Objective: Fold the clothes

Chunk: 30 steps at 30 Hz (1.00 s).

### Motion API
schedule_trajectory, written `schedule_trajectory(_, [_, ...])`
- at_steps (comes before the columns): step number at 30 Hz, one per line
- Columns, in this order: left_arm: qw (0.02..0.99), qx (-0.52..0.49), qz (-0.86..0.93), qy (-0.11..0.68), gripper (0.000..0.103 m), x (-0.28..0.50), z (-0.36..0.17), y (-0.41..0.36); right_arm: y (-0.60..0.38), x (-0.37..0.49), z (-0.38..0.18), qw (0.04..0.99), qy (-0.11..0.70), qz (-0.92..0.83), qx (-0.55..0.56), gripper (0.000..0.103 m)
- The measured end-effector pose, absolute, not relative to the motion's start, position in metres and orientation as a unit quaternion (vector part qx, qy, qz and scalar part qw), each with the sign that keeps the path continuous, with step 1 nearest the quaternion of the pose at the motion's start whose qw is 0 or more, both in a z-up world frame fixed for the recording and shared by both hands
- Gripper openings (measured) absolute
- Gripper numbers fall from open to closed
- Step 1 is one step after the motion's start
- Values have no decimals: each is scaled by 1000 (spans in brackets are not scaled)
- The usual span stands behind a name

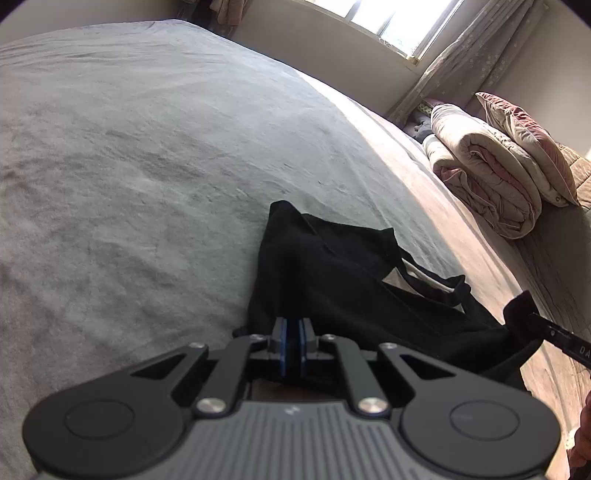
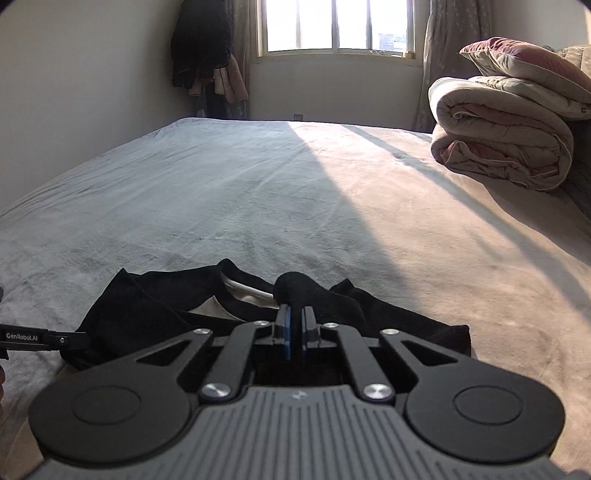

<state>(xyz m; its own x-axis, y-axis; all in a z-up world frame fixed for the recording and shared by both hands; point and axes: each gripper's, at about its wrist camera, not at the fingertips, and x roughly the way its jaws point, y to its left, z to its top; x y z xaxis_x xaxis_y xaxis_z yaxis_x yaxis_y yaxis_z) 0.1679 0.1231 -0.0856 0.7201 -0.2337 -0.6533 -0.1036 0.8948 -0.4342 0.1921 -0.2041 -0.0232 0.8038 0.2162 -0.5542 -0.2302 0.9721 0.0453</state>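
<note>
A black garment [image 1: 332, 273] with a pale inner lining lies crumpled on the grey bed sheet [image 1: 129, 166], near the bed's front edge. My left gripper [image 1: 294, 325] is shut on the garment's left edge. My right gripper [image 2: 294, 314] is shut on a bunched fold of the same garment [image 2: 155, 314], which pokes up between the blue pads. The right gripper also shows at the right edge of the left wrist view [image 1: 532, 317], and the left gripper shows at the left edge of the right wrist view [image 2: 79, 339].
A folded pinkish quilt [image 2: 502, 144] with a pillow [image 2: 532, 62] on top sits at the bed's right side. A window [image 2: 336, 26] with curtains is behind the bed. Dark clothes [image 2: 201, 44] hang in the far corner. Sunlight falls across the sheet's right half.
</note>
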Motion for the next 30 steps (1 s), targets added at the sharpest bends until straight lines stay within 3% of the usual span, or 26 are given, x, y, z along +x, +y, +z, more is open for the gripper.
schedule_trajectory(5, [897, -220, -39, 382, 6, 168, -84, 124, -248, 167, -45, 938, 328, 110, 31, 5])
schedule_trajectory(10, [894, -214, -42, 392, 7, 169, -82, 125, -263, 149, -70, 911, 394, 118, 6, 7])
schedule_trajectory(12, [890, -216, -44, 398, 8, 169, -81, 127, -268, 144, -69, 907, 404, 120, 1, 17])
schedule_trajectory(16, [881, -233, -54, 407, 13, 170, -76, 133, -280, 136, -54, 914, 384, 129, 16, 24])
schedule_trajectory(18, [878, -250, -62, 403, 19, 170, -74, 136, -282, 138, -48, 920, 369, 132, 24, 46])
schedule_trajectory(26, [910, -207, -42, 357, 22, 188, -58, 144, -274, 193, -66, 924, 364, 113, 4, 47])
schedule_trajectory(30, [912, -201, -57, 352, 32, 214, -66, 156, -276, 200, -81, 924, 365, 115, -2, 32])
